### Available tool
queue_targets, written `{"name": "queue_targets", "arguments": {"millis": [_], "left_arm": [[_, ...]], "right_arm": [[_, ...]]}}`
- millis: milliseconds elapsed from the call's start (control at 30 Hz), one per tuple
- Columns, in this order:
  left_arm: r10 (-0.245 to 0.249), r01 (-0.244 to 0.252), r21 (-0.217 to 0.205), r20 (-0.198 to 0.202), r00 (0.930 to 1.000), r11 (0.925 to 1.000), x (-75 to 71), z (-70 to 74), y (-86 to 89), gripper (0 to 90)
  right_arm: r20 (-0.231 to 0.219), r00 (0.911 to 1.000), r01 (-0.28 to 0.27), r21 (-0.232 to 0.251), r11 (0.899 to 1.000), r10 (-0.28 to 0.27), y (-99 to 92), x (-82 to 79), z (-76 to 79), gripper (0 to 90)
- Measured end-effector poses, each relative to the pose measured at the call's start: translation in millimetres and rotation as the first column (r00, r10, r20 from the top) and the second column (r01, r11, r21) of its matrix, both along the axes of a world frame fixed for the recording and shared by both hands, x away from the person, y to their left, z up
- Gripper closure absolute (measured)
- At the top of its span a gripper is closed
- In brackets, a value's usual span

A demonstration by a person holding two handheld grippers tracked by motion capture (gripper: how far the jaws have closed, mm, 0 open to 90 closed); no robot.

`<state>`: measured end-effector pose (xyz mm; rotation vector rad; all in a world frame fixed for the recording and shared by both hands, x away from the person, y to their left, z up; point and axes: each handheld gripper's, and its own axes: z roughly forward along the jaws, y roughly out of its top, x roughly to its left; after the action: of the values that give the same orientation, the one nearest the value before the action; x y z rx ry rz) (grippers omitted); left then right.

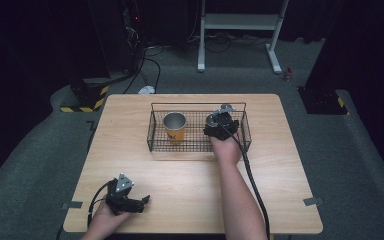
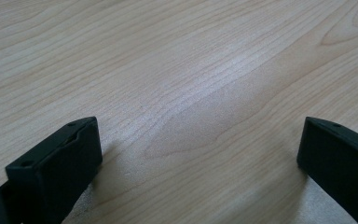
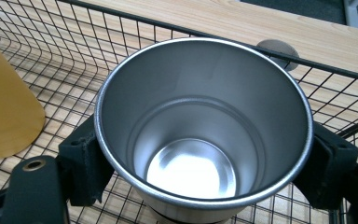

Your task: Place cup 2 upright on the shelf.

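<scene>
A black wire basket (image 1: 152, 136) stands on the far middle of the wooden table (image 1: 190, 180). Inside it, at the left, an orange-yellow cup (image 1: 175, 128) with a steel lining stands upright. In the basket's right half my right gripper (image 1: 221, 125) is shut on a steel cup (image 1: 213, 120). In the right gripper view both jaws press the sides of the steel cup (image 3: 200, 140), which is upright and empty, over the basket's mesh (image 3: 51, 42), with the yellow cup (image 3: 4, 107) to its left. My left gripper (image 1: 142, 202) rests open near the table's front left.
In the left gripper view the left gripper (image 2: 200, 158) holds nothing, with bare wood (image 2: 168, 70) between its jaws. A white desk frame (image 1: 240, 22), cables and a striped block (image 1: 87, 100) stand on the floor beyond the table.
</scene>
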<state>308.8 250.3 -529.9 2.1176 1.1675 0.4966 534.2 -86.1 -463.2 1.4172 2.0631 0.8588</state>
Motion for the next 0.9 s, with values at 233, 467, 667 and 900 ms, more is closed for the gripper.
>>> {"name": "queue_targets", "arguments": {"millis": [233,467,667,900], "left_arm": [[-0.002,0.002,0.001,0.0,1.0,1.0,0.0,0.0,0.2,0.1],[-0.003,0.003,0.001,0.0,1.0,1.0,0.0,0.1,0.3,0.1],[-0.003,0.003,0.001,0.0,1.0,1.0,-0.1,0.1,0.3,0.1],[-0.003,0.003,0.001,0.0,1.0,1.0,-0.1,0.1,0.3,0.1]], "right_arm": [[-0.006,1.0,0.004,0.005,1.0,-0.004,-0.6,-0.1,-1.3,18.6],[-0.011,0.9999,-0.003,0.017,1.0,0.003,-2.7,-1.1,-2.2,18.4],[-0.035,0.9993,-0.01,0.023,1.0,0.011,-1.9,-2.5,-4.8,17.9],[-0.029,0.9995,-0.013,0.008,1.0,0.013,-3.2,-4.1,-5.6,14.8]]}}
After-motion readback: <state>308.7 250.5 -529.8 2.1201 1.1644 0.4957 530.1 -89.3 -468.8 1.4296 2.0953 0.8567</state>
